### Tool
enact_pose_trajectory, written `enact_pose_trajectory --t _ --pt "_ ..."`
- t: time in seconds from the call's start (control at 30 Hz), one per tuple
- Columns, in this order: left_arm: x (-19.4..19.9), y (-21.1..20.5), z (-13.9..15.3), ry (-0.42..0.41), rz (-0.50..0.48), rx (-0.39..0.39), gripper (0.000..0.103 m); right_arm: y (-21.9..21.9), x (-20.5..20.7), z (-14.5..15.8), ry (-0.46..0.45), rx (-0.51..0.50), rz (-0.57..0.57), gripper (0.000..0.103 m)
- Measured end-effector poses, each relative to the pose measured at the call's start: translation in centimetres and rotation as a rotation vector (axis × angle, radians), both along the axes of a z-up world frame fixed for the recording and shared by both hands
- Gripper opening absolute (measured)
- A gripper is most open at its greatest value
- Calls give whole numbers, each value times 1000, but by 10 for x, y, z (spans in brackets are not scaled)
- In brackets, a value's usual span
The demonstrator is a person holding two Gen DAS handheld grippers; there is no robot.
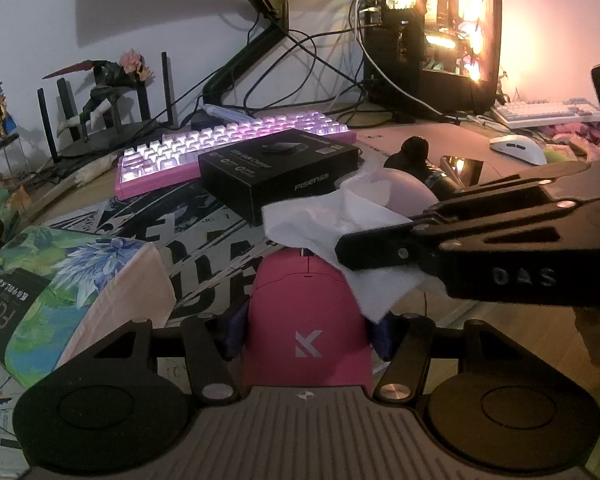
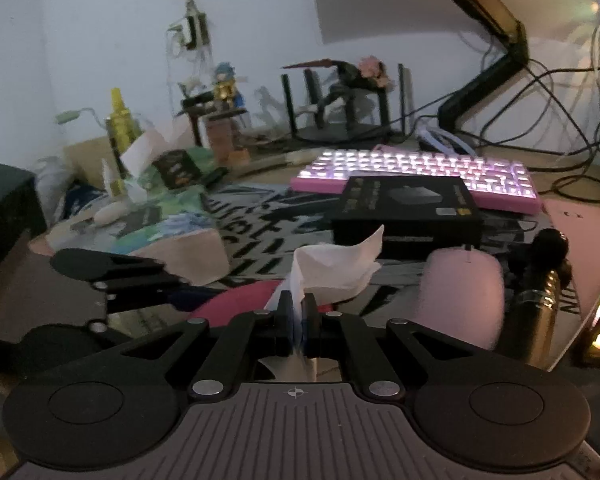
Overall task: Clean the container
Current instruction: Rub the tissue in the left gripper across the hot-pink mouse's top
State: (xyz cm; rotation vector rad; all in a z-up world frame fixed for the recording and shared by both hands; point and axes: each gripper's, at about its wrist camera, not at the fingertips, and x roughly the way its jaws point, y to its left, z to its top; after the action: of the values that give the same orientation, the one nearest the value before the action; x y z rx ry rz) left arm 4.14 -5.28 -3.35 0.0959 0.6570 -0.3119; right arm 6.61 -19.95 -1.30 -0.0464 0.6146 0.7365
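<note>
Left wrist view: left gripper (image 1: 306, 334) clamped on hot-pink mouse (image 1: 306, 320), held over desk mat (image 1: 204, 248); right gripper (image 1: 374, 250) presses white tissue (image 1: 320, 220) onto mouse's front.

Right wrist view: right gripper (image 2: 298, 320) pinched tight on tissue (image 2: 332, 268); pale pink mouse (image 2: 460, 300) just beside. Risk: thin tissue tearing or slipping from the pinch mid-wipe.

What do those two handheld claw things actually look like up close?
Both the left gripper and right gripper are matte black linkage arms with silver rivets, round black discs either side and a ribbed grey base. Blue pads line the fingers; the right one bears raised letters "DAS".
</note>
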Motion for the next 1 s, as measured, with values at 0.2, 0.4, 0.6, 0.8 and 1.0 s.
enact_pose_trajectory --t 0.2,0.4,0.6,0.8,1.0 --pt "0 0 0 -1 0 2 59 1 -13 5 -10 6 41 5" --pt "0 1 0 -1 0 4 59 -1 -16 8 -8 15 58 5" --pt "0 1 -1 -2 0 6 59 -11 -5 6 -5 15 28 5" --pt "0 0 0 -3 0 7 59 -16 4 -1 0 -6 -16 5" --pt "0 0 0 -2 0 6 59 -12 3 -3 -4 -18 -24 5"
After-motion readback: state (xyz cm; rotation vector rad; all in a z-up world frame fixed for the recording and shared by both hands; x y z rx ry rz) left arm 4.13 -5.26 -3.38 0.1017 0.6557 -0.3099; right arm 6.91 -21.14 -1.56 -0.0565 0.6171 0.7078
